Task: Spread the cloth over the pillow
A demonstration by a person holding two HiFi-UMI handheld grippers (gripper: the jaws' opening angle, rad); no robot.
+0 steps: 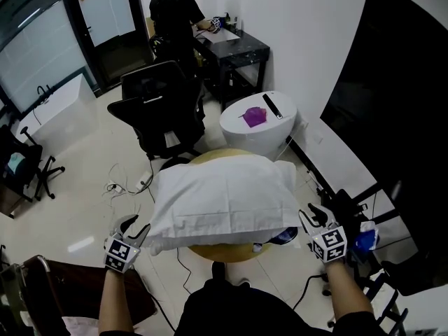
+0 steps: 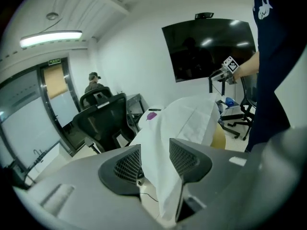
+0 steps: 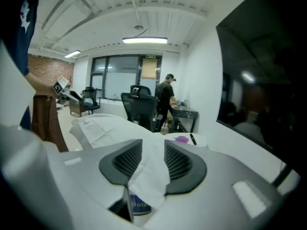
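**A:** Where's the white cloth (image 1: 224,194) now?

**B:** Draped over the pillow on the round tan table (image 1: 210,250). I can't make out the pillow itself beneath it. My biggest worry is that nothing clamps the cloth, so it may slide off on the near side.

**A:** And the grippers?

**B:** The left gripper (image 1: 134,226) and right gripper (image 1: 313,217) both stand wide, with a cloth corner lying loose between each pair of jaws. If a hand pulls away, a corner could snag on a pad and drag the cloth askew.

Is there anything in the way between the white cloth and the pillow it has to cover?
Nothing visible. The cloth already lies draped on the pillow, which it hides, atop the round table. Its near corners sit between the open jaws of the left gripper and right gripper.
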